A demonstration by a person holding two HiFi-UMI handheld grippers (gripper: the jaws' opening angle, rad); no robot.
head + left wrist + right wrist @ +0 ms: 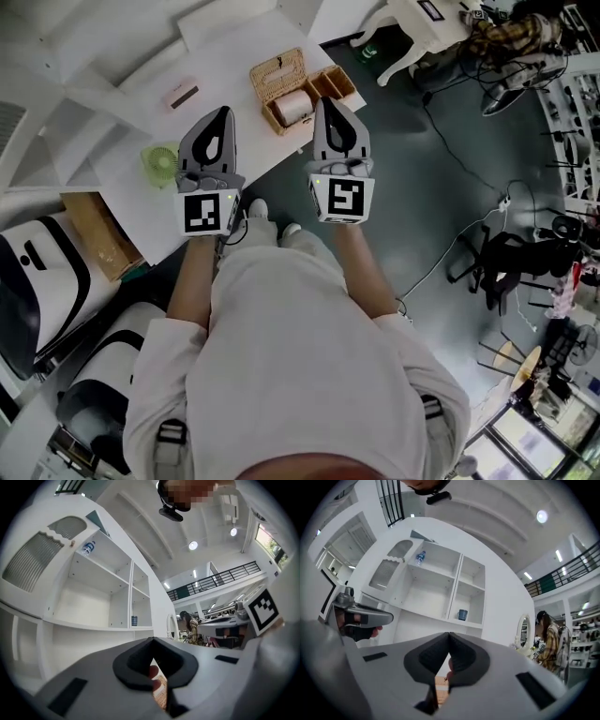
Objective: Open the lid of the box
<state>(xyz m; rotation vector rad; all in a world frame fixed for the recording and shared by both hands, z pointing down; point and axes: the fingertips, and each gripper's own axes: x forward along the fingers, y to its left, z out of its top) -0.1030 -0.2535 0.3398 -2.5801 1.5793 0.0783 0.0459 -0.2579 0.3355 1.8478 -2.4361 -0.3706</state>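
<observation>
Head view, near to far.

- Person stands at the near edge of a white table (127,131), one gripper in each hand, both pointing away from the body.
- Left gripper (221,112): jaws together and nothing between them, as its own view shows.
- Right gripper (322,101): jaws also pressed together and empty.
- The two grippers are held side by side and apart.
- Small green fan (159,161) lies on the table just left of the left gripper. A brown carton (98,234) sits lower, at the table's left end.
- Woven box (279,77), the task item, rests on the table beyond the grippers, between their tips. Its lid lies down flat.
- White roll (293,107) sits in an open section on the box's near right side.
- No contact between either gripper and the box can be confirmed.
- Pink item (180,95) lies on the table, far left of the box.
</observation>
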